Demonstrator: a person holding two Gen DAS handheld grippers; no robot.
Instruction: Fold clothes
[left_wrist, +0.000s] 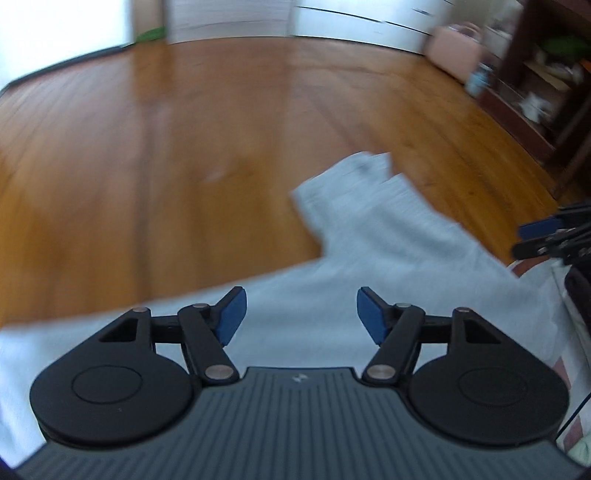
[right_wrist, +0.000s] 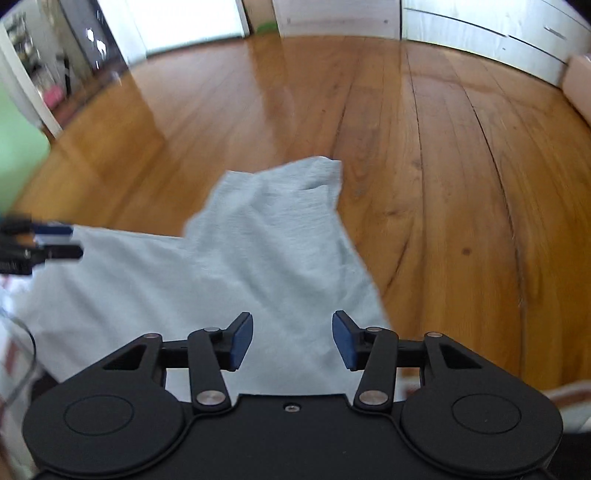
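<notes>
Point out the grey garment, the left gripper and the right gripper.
grey garment (right_wrist: 266, 236): right wrist view, on the sleeve lying over the floor.
left gripper (left_wrist: 301, 315): left wrist view, midway between its open blue fingertips.
right gripper (right_wrist: 292, 339): right wrist view, midway between its open fingertips.

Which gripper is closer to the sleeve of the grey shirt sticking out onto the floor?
Right, probably. The right gripper sits open directly behind the sleeve, which runs straight ahead of it. The left gripper, also open, is over the shirt's body, with the sleeve off to its right.
</notes>
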